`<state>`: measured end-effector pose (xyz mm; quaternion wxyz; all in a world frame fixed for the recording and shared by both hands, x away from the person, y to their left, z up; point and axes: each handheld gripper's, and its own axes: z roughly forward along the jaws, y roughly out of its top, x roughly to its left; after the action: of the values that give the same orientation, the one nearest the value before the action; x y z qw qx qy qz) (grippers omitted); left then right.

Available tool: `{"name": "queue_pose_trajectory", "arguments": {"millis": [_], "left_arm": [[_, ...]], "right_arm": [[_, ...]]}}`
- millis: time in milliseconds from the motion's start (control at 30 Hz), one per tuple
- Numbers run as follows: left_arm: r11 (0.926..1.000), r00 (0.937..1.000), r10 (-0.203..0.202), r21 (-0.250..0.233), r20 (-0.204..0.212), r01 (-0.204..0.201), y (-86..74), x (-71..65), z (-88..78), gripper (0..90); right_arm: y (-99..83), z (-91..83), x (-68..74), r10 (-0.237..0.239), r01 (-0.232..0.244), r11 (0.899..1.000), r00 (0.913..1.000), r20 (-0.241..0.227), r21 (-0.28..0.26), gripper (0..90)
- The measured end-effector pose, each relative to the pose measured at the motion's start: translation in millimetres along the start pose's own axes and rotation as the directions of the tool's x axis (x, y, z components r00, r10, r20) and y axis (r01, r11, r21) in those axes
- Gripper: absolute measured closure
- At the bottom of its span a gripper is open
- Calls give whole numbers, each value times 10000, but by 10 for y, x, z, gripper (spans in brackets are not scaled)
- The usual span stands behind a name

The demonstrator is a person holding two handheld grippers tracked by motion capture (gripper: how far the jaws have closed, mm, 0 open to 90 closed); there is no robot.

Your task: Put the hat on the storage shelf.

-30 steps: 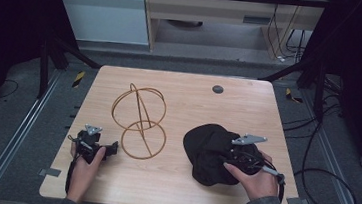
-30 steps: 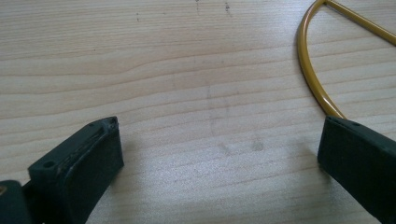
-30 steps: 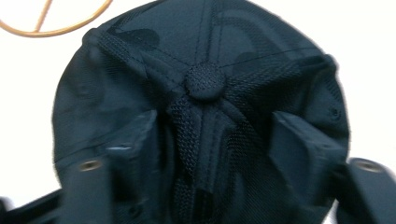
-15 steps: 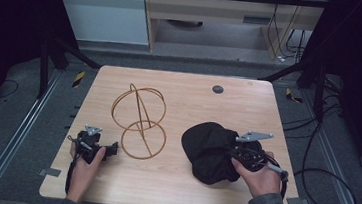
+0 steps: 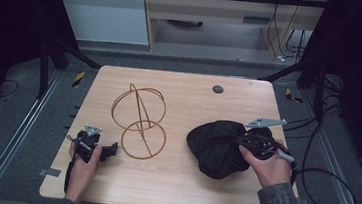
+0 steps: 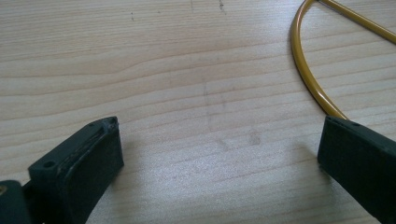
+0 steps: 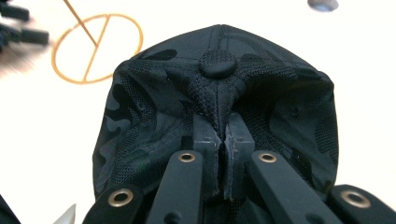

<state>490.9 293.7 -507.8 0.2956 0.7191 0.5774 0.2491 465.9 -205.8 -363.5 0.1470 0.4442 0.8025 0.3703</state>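
Note:
A black cap [image 5: 215,146] lies on the right half of the wooden table [image 5: 175,192]. My right gripper [image 5: 243,142] is shut on the cap's crown fabric just below its top button [image 7: 218,64]; in the right gripper view the jaws press a fold of cloth between them [image 7: 223,135]. A gold wire stand [image 5: 139,118] made of rings stands left of centre. My left gripper [image 5: 112,149] rests on the table at the near left, open, with bare wood between its fingers [image 6: 84,163]. The stand's base ring [image 6: 308,70] curves right by the right-hand jaw.
A small dark round disc [image 5: 217,89] sits on the table's far right part. Black frame bars and cables surround the table. A cable [image 5: 321,191] trails from my right gripper off the right edge.
My right gripper, holding the cap, has shifted slightly rightward, with the cap bunching a little. The left gripper has stayed where it was.

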Motion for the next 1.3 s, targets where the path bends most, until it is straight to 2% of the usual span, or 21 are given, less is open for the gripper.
{"name": "queue_pose_trajectory", "arguments": {"millis": [200, 233, 267, 500, 567, 667, 733, 867, 1100, 1167, 1300], "left_arm": [[10000, 10000, -4, -3, -3, 4, 0, 0, 0, 0], [10000, 10000, -4, -3, -3, 4, 0, 0, 0, 0], [10000, 10000, -2, -2, -2, 2, 0, 0, 0, 0], [10000, 10000, -2, -2, -15, 2, -3, -2, -2, 0], [10000, 10000, -16, -15, -16, 16, -3, -3, -1, 0], [10000, 10000, -33, -29, -15, 33, -2, -4, 0, 0], [10000, 10000, -20, -25, -6, 19, -1, -1, 1, 0], [10000, 10000, -29, -32, -5, 29, -1, -2, 1, 0], [10000, 10000, -34, -8, 1, 34, -1, -2, 0, 0], [10000, 10000, -20, -3, -3, 20, 0, -2, -1, 0], [10000, 10000, -27, -6, -2, 27, -1, -2, -1, 0]], "right_arm": [[381, -179, 19, -106, 107, 9985, 9999, 20, -528, 862], [381, -179, 19, -106, 107, 9985, 9999, 20, -528, 862], [548, -262, 23, -184, 196, 9969, 9997, 166, -767, 863], [992, -413, 28, -171, 229, 9913, 9988, 453, -1297, 863], [1092, -415, 38, -138, 214, 9884, 9986, 515, -1502, 864], [1188, -410, 57, 5, 57, 9860, 9993, 370, -1667, 865], [1305, -388, 91, -63, 118, 9844, 9995, 318, -1754, 865], [1482, -336, 124, 134, -141, 9790, 9999, -49, -2034, 865], [1663, -309, 209, 317, -370, 9726, 9991, -265, -2296, 866], [1770, -309, 248, 337, -398, 9704, 9990, -295, -2383, 866], [1823, -322, 279, 331, -423, 9669, 9986, -407, -2518, 866]]}}
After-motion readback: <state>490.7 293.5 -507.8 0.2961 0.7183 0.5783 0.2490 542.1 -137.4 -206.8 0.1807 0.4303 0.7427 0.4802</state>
